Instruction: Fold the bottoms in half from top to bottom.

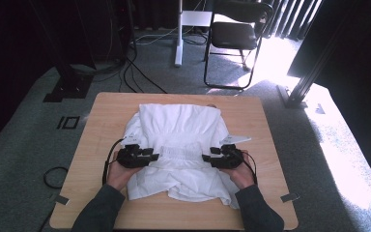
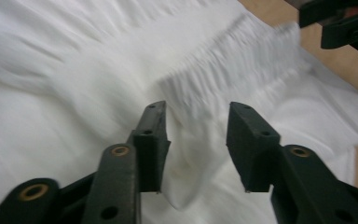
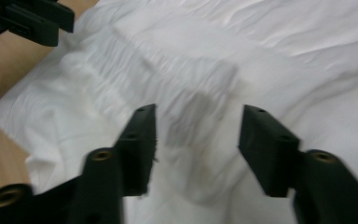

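A white garment (image 1: pixel 178 145) lies spread and rumpled across the middle of the wooden worktop (image 1: pixel 251 116), a gathered, ribbed band (image 2: pixel 233 60) running across it. The left gripper (image 1: pixel 152 156) and right gripper (image 1: pixel 206 158) sit at either end of that band, jaws parted, holding nothing.

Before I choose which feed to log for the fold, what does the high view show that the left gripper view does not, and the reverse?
High view alone: the whole wooden table, the person's two forearms, the black folding chair, floor cables and the sunlit carpet. Left gripper view alone: a close look between the left gripper's open jaws, set just above the cloth with nothing between them. Both: the white garment with its gathered elastic band, and the right gripper at the band's far end.
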A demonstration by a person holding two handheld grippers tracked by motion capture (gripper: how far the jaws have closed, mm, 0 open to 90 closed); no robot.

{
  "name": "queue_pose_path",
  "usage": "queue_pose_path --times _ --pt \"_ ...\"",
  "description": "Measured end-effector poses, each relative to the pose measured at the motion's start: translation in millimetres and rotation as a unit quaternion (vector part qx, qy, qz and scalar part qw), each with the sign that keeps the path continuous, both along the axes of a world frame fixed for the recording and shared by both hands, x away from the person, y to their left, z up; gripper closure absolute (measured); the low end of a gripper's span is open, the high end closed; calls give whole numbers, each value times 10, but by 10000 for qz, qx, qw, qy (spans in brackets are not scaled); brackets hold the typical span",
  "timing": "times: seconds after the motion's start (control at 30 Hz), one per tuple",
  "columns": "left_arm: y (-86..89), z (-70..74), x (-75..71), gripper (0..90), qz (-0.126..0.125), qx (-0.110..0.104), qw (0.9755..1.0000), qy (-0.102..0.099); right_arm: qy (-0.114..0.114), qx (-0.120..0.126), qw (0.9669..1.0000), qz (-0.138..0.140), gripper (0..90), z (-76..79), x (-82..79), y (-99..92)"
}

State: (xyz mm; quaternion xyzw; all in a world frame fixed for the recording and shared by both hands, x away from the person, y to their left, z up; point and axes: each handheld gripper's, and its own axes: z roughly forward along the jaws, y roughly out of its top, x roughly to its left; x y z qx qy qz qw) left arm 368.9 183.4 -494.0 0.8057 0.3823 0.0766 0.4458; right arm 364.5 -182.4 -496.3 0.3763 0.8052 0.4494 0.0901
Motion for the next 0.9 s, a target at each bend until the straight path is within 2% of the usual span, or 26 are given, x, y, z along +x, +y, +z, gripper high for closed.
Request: queue_pose_path --times 0.03,0.07,0.1,0.17,0.23,0.3,0.4,0.47,0.57,0.7,0.8,0.9 --pt "-24 15 96 650 30 32 10000 28 19 13 9999 -115 601 19 57 -11" --pt "-57 11 166 753 66 102 9999 66 43 10 9996 -276 768 20 151 -8" --pt "-93 -2 224 807 131 182 9997 87 124 39 9992 -389 808 8 234 9" --pt "-155 -44 344 846 198 268 9992 199 188 -18 9986 -503 821 -19 360 68" --pt "-219 -109 448 848 235 336 9987 317 306 -84 9977 -596 820 -59 479 137" --pt "-280 -199 530 848 234 463 9976 465 384 -258 9965 -691 820 -108 577 208" --pt "-329 -326 581 846 186 505 9967 615 607 -355 9955 -631 815 -216 680 289" --pt "-338 -362 560 843 159 451 9968 637 665 -433 9955 -523 795 -279 699 333" --pt "-341 -354 464 828 46 329 9978 573 677 -214 9967 -388 773 -288 651 317" --pt "-374 -325 280 814 -166 233 9988 394 527 -44 9985 -141 738 -223 509 252" --pt "-396 -328 144 804 -339 184 9987 344 402 -54 9992 49 721 -177 382 207" --pt "-429 -360 18 796 -486 179 9980 354 255 -62 9996 123 711 -128 278 168"
